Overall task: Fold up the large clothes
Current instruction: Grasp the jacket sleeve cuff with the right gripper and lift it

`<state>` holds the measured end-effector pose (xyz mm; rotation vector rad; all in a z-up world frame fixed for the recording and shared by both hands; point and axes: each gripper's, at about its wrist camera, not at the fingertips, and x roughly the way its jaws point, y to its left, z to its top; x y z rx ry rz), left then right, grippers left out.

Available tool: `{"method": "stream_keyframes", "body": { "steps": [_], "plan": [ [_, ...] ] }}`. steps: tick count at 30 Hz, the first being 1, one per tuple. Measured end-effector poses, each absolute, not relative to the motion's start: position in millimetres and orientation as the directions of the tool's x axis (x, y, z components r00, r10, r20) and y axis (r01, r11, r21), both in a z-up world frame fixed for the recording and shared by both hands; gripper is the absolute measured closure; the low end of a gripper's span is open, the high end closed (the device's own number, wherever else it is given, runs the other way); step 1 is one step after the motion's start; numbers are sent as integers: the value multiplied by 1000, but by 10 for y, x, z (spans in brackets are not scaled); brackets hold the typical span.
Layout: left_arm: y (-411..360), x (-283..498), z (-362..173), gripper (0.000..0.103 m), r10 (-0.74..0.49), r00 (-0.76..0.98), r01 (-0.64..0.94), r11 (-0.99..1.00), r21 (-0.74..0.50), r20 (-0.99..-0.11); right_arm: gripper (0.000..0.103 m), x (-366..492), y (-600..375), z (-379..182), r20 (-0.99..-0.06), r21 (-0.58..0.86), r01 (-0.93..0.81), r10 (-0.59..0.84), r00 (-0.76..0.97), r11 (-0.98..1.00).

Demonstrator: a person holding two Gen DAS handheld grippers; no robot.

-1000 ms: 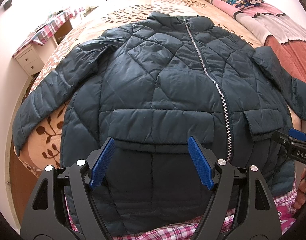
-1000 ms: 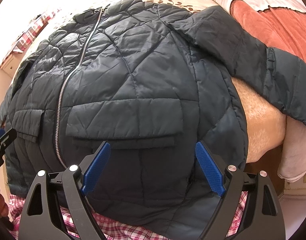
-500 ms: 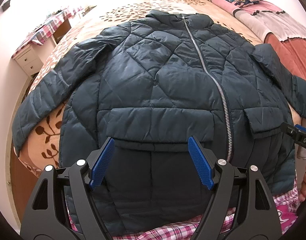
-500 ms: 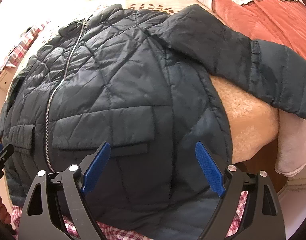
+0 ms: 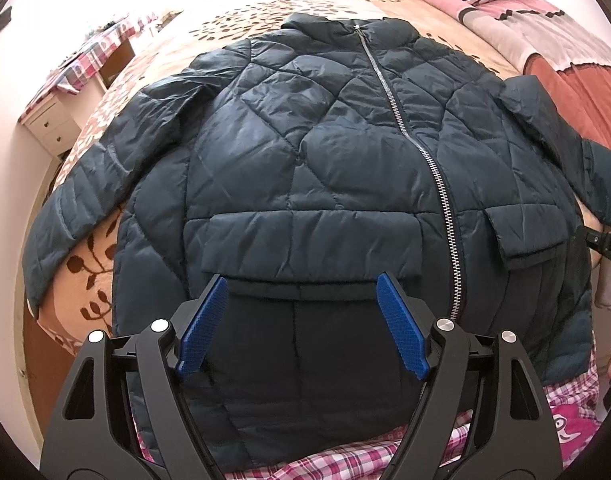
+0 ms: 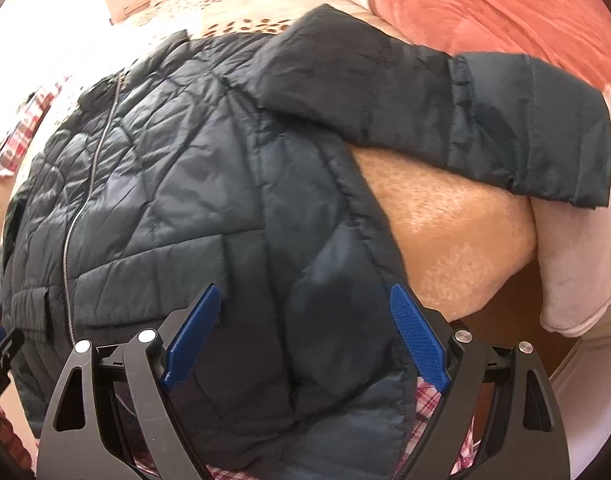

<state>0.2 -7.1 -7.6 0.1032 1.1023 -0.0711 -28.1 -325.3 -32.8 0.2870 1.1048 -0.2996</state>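
On bed: puffy quilted jacket (image 5: 305,152).

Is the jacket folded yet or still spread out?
Spread out. The jacket lies flat, zipped, on the bed, both sleeves extended sideways; no fold made.

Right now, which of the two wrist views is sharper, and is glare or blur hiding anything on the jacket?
Left wrist view: sharp, evenly lit, the jacket and zipper crisp, only fisheye bulge. Right wrist view: softer with motion blur, washed out at the upper left, though the sleeve and open right gripper read clearly.
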Motion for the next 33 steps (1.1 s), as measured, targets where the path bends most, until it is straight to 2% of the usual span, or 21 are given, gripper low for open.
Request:
{"method": "stream_keyframes", "body": {
  "steps": [10,19,27,28,29,31,32,33],
  "plan": [
    [-102,53,-78,26,-2,442,118,991,56,-897,18,-355,-3986,-203,-874,196,534,-100,475,822],
    [-104,109,-83,26,5,436,120,991,64,-900,18,-739,-4980,-214,-854,325,761,-171,491,561],
    [-101,116,-86,26,5,439,120,991,64,-898,21,-945,-5372,-200,-825,345,830,-281,491,438],
    [-100,114,-85,26,4,439,119,991,63,-898,24,-940,-5397,-182,-817,339,830,-298,493,444],
    [-99,114,-84,26,4,439,117,991,62,-898,41,-933,-5404,-175,-812,334,828,-308,495,450],
    [-91,112,-84,26,2,440,117,991,59,-898,56,-904,-5437,-176,-810,324,824,-314,496,465],
    [-91,113,-85,26,2,440,118,991,61,-898,67,-905,-5441,-181,-809,321,825,-319,494,466],
    [-90,113,-85,26,3,440,118,991,61,-898,72,-889,-5441,-191,-807,321,824,-320,496,466]
  ]
}}
